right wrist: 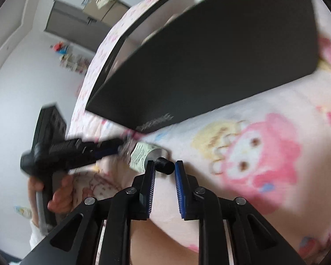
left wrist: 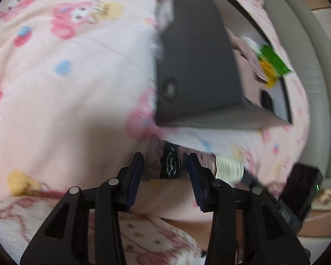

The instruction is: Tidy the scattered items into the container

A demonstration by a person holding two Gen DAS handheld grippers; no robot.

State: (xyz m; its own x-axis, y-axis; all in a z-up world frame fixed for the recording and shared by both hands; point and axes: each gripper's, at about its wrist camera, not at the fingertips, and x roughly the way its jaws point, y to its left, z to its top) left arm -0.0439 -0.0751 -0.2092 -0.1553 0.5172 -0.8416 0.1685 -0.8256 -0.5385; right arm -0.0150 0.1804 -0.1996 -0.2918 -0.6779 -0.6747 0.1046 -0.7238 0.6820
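Nearest the left camera, the left gripper [left wrist: 165, 167] pointed steeply down at a tube [left wrist: 170, 164] lying on the pink cartoon-print blanket [left wrist: 77, 84]. Its jaws straddled the tube's dark-labelled middle with a gap showing on both sides, so it was released, not clamping. That read as a tube let go, or not yet taken, by this side.

In the right view, the right gripper [right wrist: 164, 167] sat at the tube's other end, its blue pads [right wrist: 151, 176] on either side of the black cap [right wrist: 166, 165]. The jaws stood narrow. The left pad looked to be against the cap while a sliver of space showed on the right, so I could not tell whether it was truly pinching. Taking the tube by the cap seemed a sensible choice: it is the one stiff part, whereas the soft body would squash. The left gripper showed in this view too, coming in from the side with a hand [right wrist: 59, 196] round its handle, which suggested the two were passing the tube between them.

Just beyond the tube stood the dark box [left wrist: 198, 66], the container, resting on the blanket with its near wall facing both cameras. Inside, a green-and-yellow packet [left wrist: 271, 64] and something pinkish already lay, so the tidying looked partly done. The tube was outside the box, close to its near wall. It would have to be lifted over that wall.

Further off were a grey headboard [left wrist: 298, 44] and a white wall.
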